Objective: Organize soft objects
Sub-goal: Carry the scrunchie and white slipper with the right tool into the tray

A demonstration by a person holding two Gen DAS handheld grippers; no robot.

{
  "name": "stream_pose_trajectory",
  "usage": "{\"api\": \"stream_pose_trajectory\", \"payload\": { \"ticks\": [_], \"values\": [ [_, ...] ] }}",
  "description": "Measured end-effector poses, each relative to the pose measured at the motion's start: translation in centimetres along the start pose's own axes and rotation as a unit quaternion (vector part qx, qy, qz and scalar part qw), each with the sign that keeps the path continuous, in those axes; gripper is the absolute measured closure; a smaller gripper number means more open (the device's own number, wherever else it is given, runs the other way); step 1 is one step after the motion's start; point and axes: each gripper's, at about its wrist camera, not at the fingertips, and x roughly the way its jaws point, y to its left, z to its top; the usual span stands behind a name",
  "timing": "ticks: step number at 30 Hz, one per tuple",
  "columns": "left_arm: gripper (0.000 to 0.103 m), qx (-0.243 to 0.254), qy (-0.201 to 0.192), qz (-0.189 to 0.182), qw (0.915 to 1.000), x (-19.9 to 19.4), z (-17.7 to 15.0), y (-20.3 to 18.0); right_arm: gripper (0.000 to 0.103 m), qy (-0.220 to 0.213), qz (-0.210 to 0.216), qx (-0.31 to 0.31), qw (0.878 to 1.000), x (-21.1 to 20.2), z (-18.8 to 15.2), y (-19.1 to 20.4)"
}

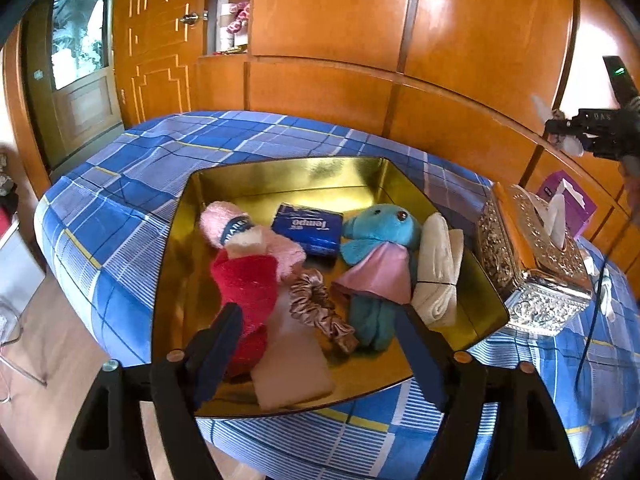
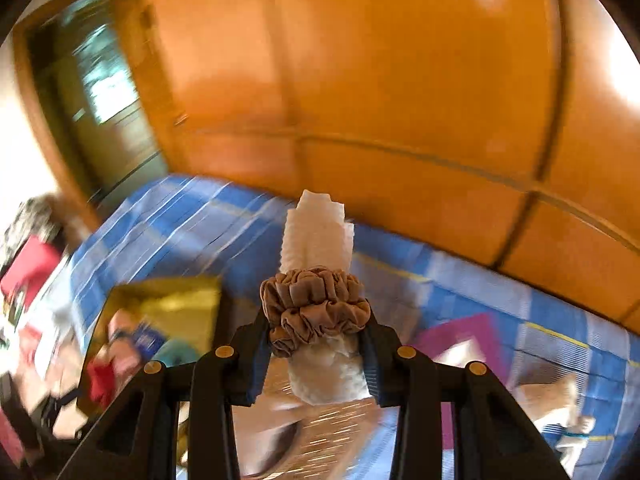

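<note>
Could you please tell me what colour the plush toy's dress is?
Pink, on a blue plush toy in the tin; clearest in the left wrist view.

The left tool (image 1: 320,344) hangs with its jaws apart over a gold tray (image 1: 280,178) on a blue checked bed (image 1: 132,184). In the tray lie a red sock (image 1: 248,284), a pink sock (image 1: 276,248), a brown scrunchie (image 1: 324,316), a blue tissue pack (image 1: 306,232), a teal plush toy (image 1: 376,240) and a white rolled cloth (image 1: 438,268). A silver tissue box (image 1: 532,268) stands just beside the tray.

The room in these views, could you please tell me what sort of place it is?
Probably a home bedroom: a bed under a blue plaid sheet, glossy wooden wardrobe panels behind it, and a panelled wooden door.
</note>
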Motion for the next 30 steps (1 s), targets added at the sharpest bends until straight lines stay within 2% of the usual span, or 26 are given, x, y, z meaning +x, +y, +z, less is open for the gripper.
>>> {"api": "stream_pose_trajectory", "payload": {
  "ticks": [4, 10, 22, 30],
  "values": [
    [0.02, -0.004, -0.006, 0.01, 0.9999, -0.3, 0.1, 0.2, 0.065, 0.025, 0.03, -0.045, 0.998, 1.3, -2.6, 4.8],
    [0.016, -0.015, -0.02, 0.026, 0.9994, -1.1, 0.3, 0.8, 0.065, 0.054, 0.05, -0.082, 0.994, 2.9, -6.7, 9.5],
    [0.013, -0.02, -0.042, 0.042, 0.998, -2.2, 0.6, 1.4, 0.065, 0.071, 0.078, -0.141, 0.984, 3.5, -10.6, 15.7],
    [0.013, -0.028, -0.048, 0.045, 0.9974, -2.4, 0.7, 2.0, 0.065, 0.11, 0.098, -0.152, 0.977, 5.2, -13.0, 18.4]
  ]
}}
